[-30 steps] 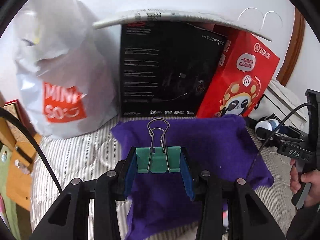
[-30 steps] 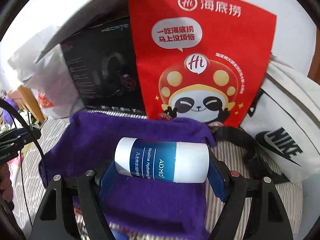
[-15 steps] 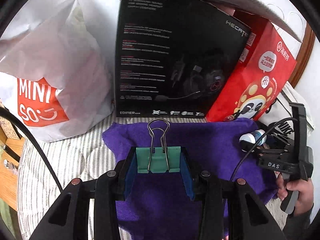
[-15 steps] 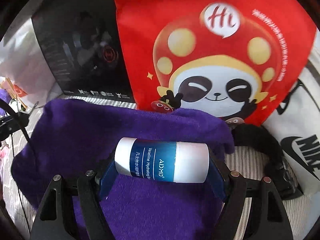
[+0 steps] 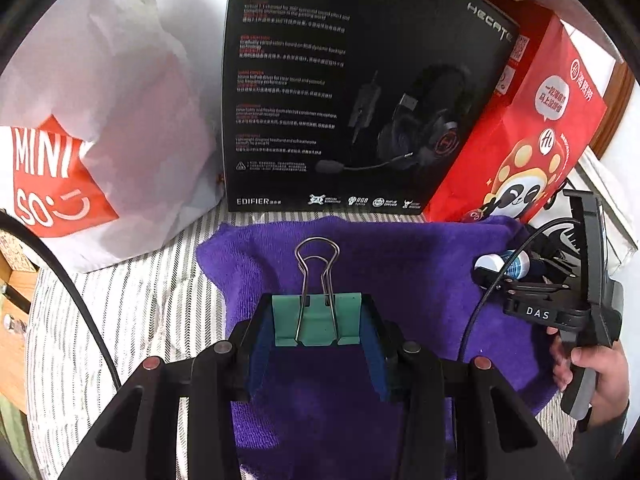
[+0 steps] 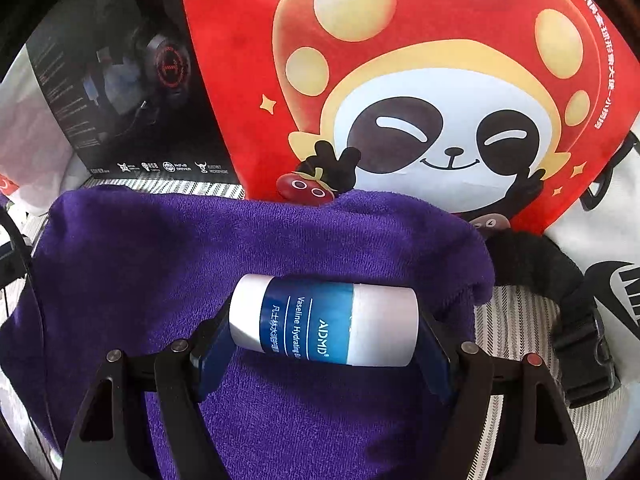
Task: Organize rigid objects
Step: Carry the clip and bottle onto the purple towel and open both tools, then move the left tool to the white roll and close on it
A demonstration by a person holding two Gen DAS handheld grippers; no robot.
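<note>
Both grippers sank nearer one purple towel (image 5: 400,264) (fingers pinching one binder clip (image 5: 317,320), one tube (image 6: 324,320)).

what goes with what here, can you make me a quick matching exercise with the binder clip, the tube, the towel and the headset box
1. binder clip
2. Vaseline tube
3. purple towel
4. headset box

a. spread on the striped bedding
b. standing behind the towel
c. held in the left gripper
d. held in the right gripper

Pairs: 1-c, 2-d, 3-a, 4-b
</note>
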